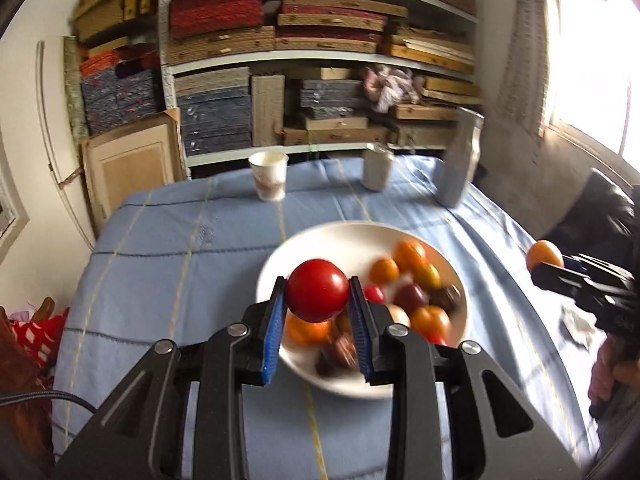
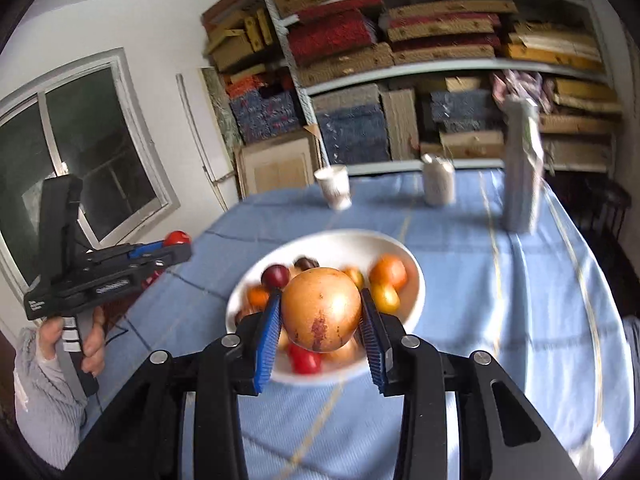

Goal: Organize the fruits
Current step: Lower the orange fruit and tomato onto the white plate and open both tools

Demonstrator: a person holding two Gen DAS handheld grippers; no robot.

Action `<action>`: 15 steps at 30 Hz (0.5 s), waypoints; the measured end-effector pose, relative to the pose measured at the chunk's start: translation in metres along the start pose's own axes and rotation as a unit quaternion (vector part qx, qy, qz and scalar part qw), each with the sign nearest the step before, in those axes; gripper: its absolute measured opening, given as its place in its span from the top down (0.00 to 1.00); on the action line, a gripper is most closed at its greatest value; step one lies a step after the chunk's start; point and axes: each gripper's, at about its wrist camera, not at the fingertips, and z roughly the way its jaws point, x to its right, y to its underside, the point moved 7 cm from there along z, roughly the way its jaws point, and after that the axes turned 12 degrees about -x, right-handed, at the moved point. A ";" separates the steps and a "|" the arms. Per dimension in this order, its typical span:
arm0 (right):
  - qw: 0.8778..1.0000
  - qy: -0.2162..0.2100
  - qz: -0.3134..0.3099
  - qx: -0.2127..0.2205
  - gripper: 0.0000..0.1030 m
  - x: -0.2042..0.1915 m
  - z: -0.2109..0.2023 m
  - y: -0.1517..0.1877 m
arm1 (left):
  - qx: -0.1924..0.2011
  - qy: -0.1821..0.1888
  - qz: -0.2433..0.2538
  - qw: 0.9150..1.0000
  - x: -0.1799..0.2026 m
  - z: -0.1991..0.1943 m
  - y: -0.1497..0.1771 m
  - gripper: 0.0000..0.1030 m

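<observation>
Left gripper point(image 1: 317, 300): we see its blue pads clamped on a red tomato point(image 1: 317, 290), centre frame, held above the bowl.
Right gripper point(image 2: 321, 312): we see it closed around a yellow-orange fruit point(image 2: 321, 309), centre frame.
Bowl point(image 1: 280, 264): white, on the blue-clothed desk point(image 1: 180, 240), holding blurred mixed fruits.
Upper frame: paper cup point(image 1: 269, 175), we note shelves behind.

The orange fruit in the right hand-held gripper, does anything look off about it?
Yes. The orange fruit has dark reddish-brown blotches low on its skin, like bruising or blemish. Otherwise it sits squarely between the right hand-held gripper pads above the white bowl.
</observation>
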 end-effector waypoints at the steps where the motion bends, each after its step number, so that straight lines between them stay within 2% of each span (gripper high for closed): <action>1: 1.000 0.002 -0.003 0.002 0.63 -0.004 0.007 -0.006 | -0.002 -0.002 -0.006 1.000 -0.003 0.008 -0.007 0.71; 7: 1.000 -0.004 -0.009 -0.020 0.63 -0.012 0.056 -0.018 | -0.020 0.009 -0.032 0.999 -0.009 0.058 -0.023 0.71; 15: 0.998 0.014 -0.044 -0.038 0.63 -0.022 0.092 -0.025 | -0.023 -0.026 -0.032 0.999 -0.019 0.107 -0.031 0.71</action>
